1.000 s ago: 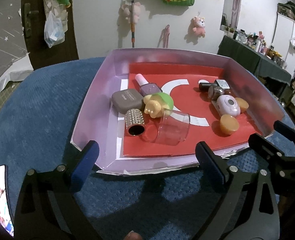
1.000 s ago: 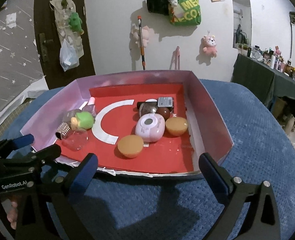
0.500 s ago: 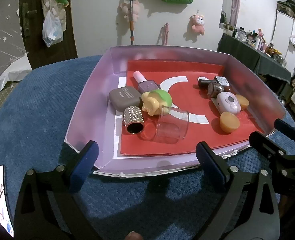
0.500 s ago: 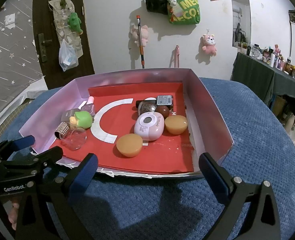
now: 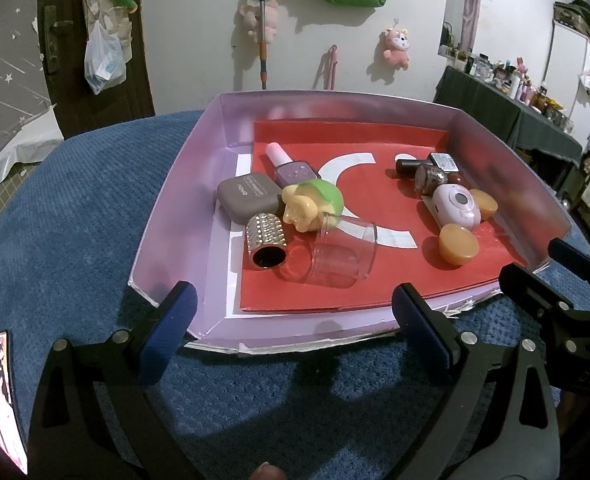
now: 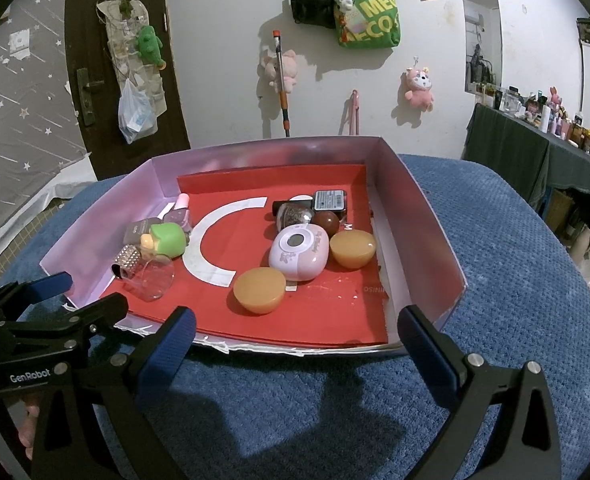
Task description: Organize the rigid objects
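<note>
Both tools, left [image 5: 291, 312] and right [image 6: 295, 336], gape wide and empty before the tray [image 5: 167, 208]. The toppled cup [image 5: 341, 254] lies ahead of the left tool, its axis crosswise.

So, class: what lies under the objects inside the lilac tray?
A red sheet with a white arc lines the lilac tray; white paper shows beside it. Beneath them is hidden.

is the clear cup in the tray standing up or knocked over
Knocked over. The clear cup lies on its side on the tray's red liner, open mouth toward the camera, empty, against the studded gold tube.
</note>
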Demonstrator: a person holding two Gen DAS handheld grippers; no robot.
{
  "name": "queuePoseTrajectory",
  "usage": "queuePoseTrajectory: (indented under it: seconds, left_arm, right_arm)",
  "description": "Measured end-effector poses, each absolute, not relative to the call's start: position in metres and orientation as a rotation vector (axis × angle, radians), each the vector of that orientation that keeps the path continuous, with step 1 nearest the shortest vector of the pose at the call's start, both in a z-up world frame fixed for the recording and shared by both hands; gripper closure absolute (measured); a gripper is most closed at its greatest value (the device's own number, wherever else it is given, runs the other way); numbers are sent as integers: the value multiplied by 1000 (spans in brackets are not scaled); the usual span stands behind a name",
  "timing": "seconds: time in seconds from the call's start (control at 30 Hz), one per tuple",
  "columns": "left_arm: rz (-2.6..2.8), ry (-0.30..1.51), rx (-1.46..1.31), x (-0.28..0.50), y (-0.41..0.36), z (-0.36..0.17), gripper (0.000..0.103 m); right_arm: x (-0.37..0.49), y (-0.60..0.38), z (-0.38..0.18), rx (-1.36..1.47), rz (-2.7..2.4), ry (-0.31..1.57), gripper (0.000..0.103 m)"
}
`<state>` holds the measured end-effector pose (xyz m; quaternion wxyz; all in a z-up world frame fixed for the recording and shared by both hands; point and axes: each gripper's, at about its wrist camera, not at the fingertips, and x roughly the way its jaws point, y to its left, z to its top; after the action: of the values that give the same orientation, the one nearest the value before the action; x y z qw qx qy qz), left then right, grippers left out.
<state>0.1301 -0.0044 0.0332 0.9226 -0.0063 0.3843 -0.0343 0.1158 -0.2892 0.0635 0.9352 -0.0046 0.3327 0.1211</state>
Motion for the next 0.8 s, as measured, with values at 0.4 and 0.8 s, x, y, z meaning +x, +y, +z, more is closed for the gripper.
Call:
queuePoseTrajectory:
  seconds: [0.4, 0.8]
  left_arm:
    - [-80, 763, -15, 124, -4, 44, 3]
    - [-95, 754, -4, 105, -11, 53, 3]
  right_arm:
    - [110, -284, 72, -13, 243, 660, 0]
    - [90, -287, 84, -12, 255, 644, 0]
